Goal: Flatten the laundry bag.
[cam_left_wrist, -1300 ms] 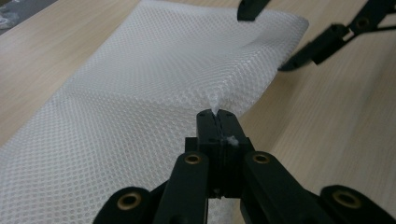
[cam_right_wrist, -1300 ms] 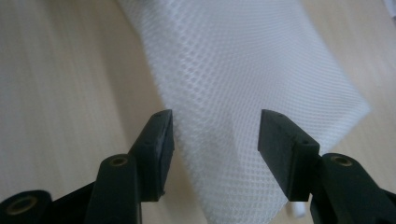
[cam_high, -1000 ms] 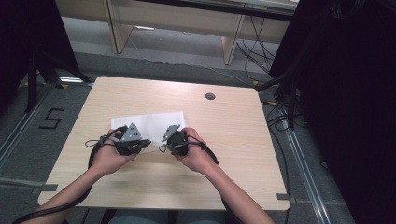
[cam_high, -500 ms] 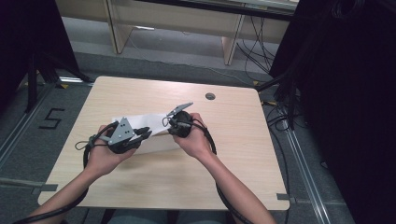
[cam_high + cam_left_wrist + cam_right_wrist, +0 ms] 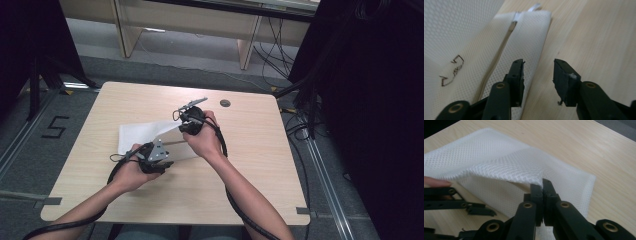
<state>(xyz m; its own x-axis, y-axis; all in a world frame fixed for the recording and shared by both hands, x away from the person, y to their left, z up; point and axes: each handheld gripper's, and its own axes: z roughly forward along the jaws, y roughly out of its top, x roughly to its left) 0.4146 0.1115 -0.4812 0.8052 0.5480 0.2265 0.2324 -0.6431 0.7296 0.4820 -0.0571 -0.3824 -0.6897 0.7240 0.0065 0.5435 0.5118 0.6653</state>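
— Pale wood is seen as the bench [image 5: 260,165] top, with dark floor and cables beyond its far edge. What is being handled?

— A white mesh zip bag [image 5: 140,135] is lying left of the bench's middle, one corner lifted off the wood. Nearest, the left hand-held gripper [image 5: 537,75] is held low at the bag's near edge; its jaws have just been opening and now stand apart, with nothing pinched, the zip [image 5: 499,55] running just beside one jaw. Farther on, the right hand-held gripper [image 5: 542,188] is clamped on the raised mesh corner.

— How is the bag judged to handle?

— Light, limp and a little slippery; it sags where unsupported. A hem or the zip end is judged the best hold, since single mesh layers may slide.

— And room?

— Open bench is left to the right and far side, where a small round grommet [image 5: 225,103] sits; the bench's edges are well apart from the bag.
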